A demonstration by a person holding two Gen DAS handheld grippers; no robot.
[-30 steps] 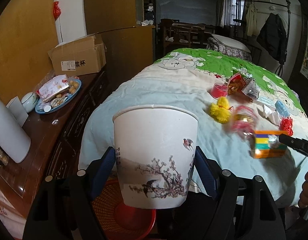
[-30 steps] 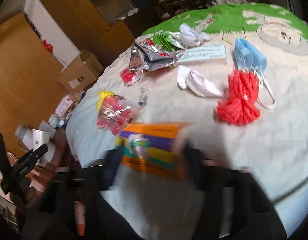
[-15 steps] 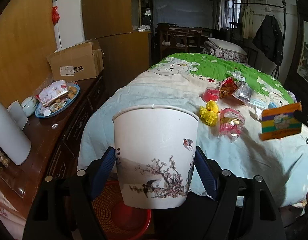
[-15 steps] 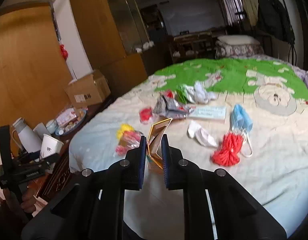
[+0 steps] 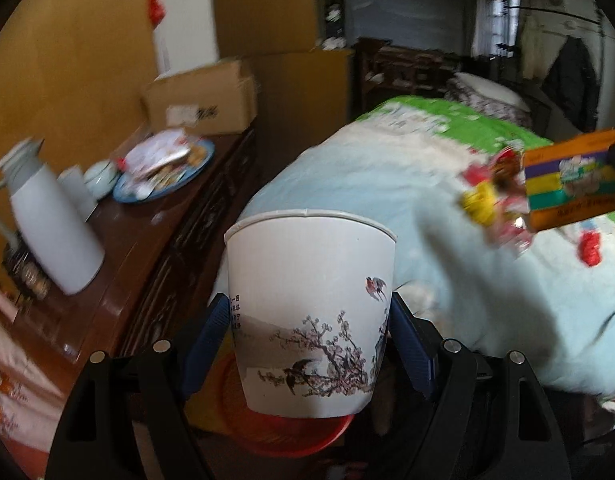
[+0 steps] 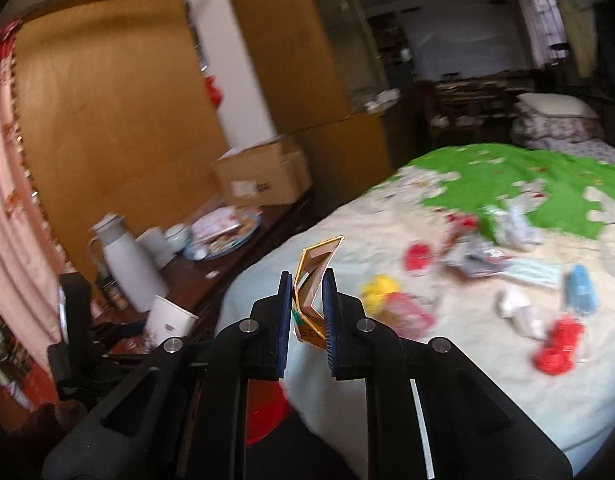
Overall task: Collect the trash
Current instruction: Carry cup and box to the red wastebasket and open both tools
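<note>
My left gripper [image 5: 310,320] is shut on a white paper cup [image 5: 309,292] printed with blossoms and birds, held upright above a red basket [image 5: 291,432] on the floor. The cup also shows at the left of the right wrist view [image 6: 169,320]. My right gripper [image 6: 307,300] is shut on a flattened orange carton [image 6: 313,280], held in the air over the bed's near edge. In the left wrist view the carton [image 5: 571,180] hangs at the right with purple, yellow and green stripes. Several pieces of trash [image 6: 467,280] lie on the bed [image 6: 487,360].
A dark wooden sideboard [image 5: 119,248] left of the bed carries a white thermos [image 5: 51,216], a blue plate of snacks [image 5: 163,168] and a cardboard box [image 5: 203,100]. A red net bundle [image 6: 559,344], a blue mask [image 6: 583,288] and a yellow item [image 6: 379,288] lie on the bedspread.
My right gripper has lifted the orange carton off the bed and swung it left toward the cup. My left gripper has kept the cup and shifted slightly.
</note>
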